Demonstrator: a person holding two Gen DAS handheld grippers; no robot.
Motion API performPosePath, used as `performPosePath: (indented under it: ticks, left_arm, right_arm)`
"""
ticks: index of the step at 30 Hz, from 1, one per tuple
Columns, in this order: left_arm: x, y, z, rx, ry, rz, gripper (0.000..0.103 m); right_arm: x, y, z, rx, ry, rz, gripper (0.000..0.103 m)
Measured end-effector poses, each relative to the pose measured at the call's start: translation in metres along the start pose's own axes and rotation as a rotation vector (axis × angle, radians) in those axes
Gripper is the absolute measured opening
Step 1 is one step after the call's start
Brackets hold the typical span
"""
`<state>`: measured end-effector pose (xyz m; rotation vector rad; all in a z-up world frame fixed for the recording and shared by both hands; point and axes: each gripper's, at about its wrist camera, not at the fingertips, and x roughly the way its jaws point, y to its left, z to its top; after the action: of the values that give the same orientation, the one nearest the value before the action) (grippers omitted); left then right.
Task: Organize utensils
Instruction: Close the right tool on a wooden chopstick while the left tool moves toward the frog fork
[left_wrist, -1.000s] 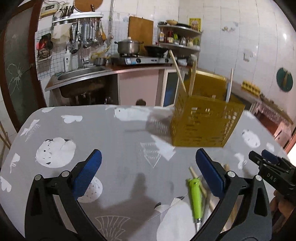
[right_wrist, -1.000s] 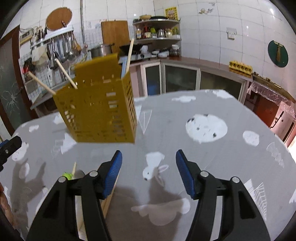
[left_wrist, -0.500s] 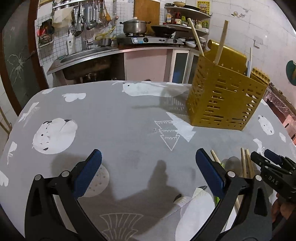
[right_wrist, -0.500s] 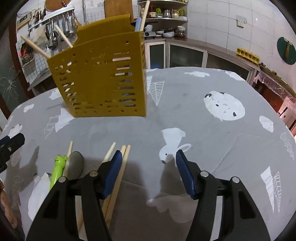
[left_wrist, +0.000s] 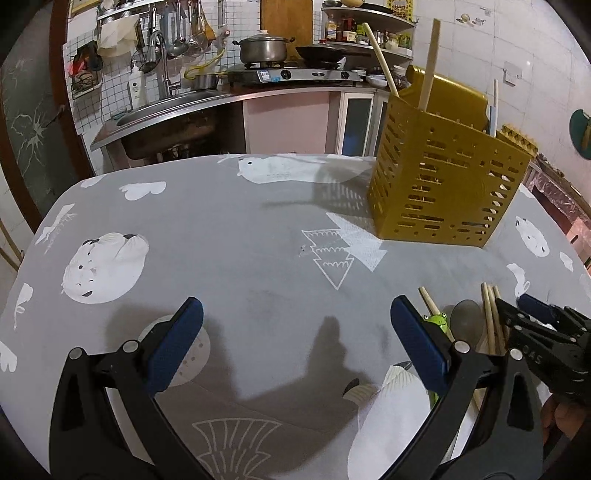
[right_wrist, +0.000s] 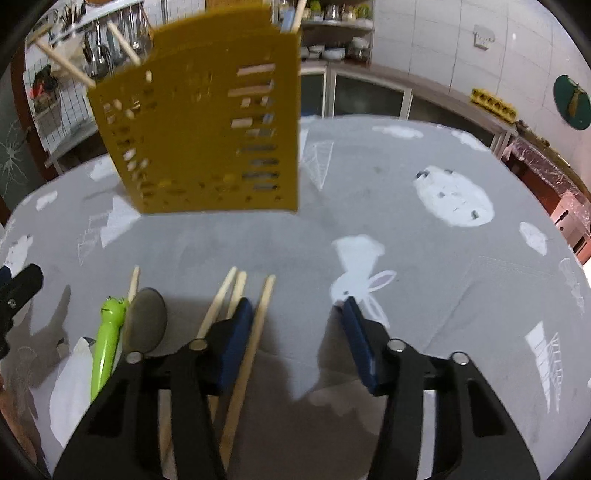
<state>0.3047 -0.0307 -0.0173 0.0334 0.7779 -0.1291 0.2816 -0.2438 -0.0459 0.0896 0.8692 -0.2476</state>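
A yellow slotted utensil holder (left_wrist: 443, 184) (right_wrist: 207, 136) stands on the table with several chopsticks upright in it. Nearer to me lie loose chopsticks (right_wrist: 221, 302) (left_wrist: 487, 314), a metal spoon (right_wrist: 146, 321) (left_wrist: 467, 317) and a green frog-handled utensil (right_wrist: 107, 339) (left_wrist: 437, 321). My right gripper (right_wrist: 297, 317) hangs low over the chopsticks with its jaws closing. One chopstick (right_wrist: 262, 317) lies between them beside the left pad, and no pad presses on it. My left gripper (left_wrist: 295, 321) is open over bare cloth, left of the utensils.
The table wears a grey cloth (left_wrist: 240, 240) with white animal and tree prints. Behind it run a kitchen counter with a sink (left_wrist: 166, 110), a stove with a pot (left_wrist: 264, 50) and shelves. The right gripper (left_wrist: 535, 321) shows at the left view's right edge.
Both grippers have sunk and tipped towards the table, bringing the loose utensils into view. The right gripper has closed in on the chopsticks and its jaws have narrowed.
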Motion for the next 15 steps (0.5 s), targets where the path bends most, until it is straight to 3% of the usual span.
performPosePath:
  ticks: [2, 6, 15]
  left_arm:
    - [0.002, -0.002, -0.001, 0.002, 0.006, -0.002, 0.098]
    - [0.006, -0.008, -0.005, 0.007, 0.033, -0.022, 0.098]
    - [0.010, -0.032, -0.013, 0.033, 0.089, -0.075, 0.098]
  right_arm:
    - [0.001, 0.001, 0.002, 0.004, 0.000, 0.013, 0.041]
    - [0.000, 0.003, 0.005, -0.013, 0.009, 0.052, 0.010]
    - [-0.003, -0.021, 0.004, 0.011, 0.026, 0.122, 0.007]
